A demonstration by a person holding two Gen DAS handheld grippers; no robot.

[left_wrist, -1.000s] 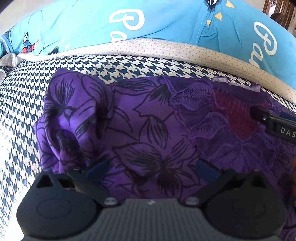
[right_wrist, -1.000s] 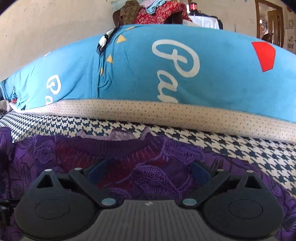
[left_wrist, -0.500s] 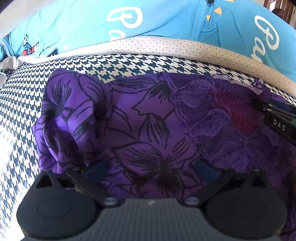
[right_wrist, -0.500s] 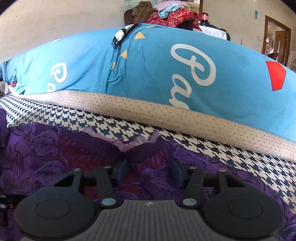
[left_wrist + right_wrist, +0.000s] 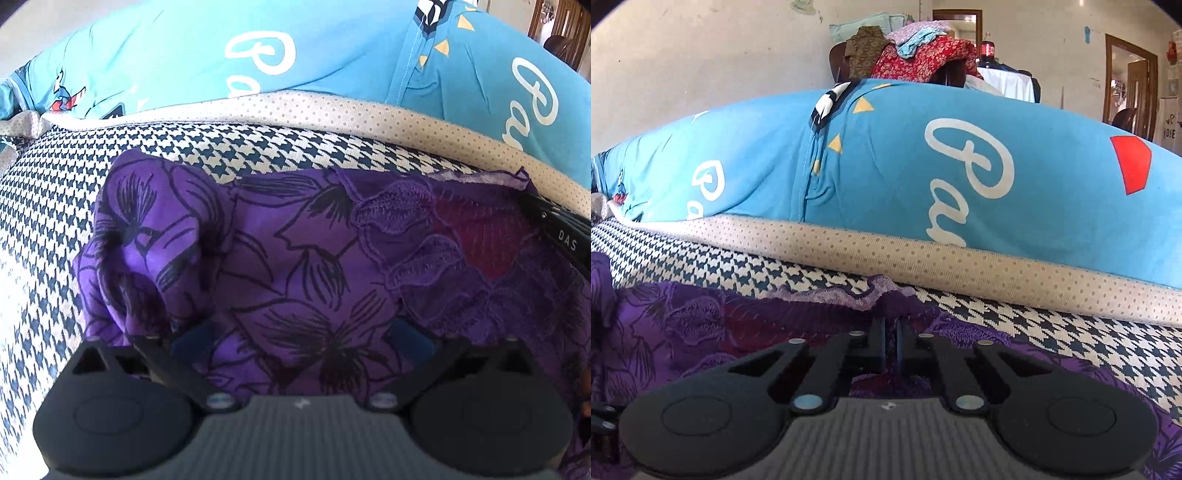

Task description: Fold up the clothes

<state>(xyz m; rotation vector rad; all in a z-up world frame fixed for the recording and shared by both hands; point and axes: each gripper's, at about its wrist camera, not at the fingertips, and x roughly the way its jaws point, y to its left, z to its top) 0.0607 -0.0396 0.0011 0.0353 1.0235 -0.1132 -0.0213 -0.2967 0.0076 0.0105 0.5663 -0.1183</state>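
The right gripper [image 5: 891, 332] has just closed, pinching the purple garment [image 5: 295, 258] at its lace edge, low centre of frame. The left gripper [image 5: 301, 338] stands wide open, empty, over the cloth. The thin lace may slip or snag. One garment, one blue pillow [image 5: 905, 166].

My right tongs [image 5: 891, 334] have just closed, apparently pinching cloth; my left tongs [image 5: 301, 338] hang spread wide, angled down.
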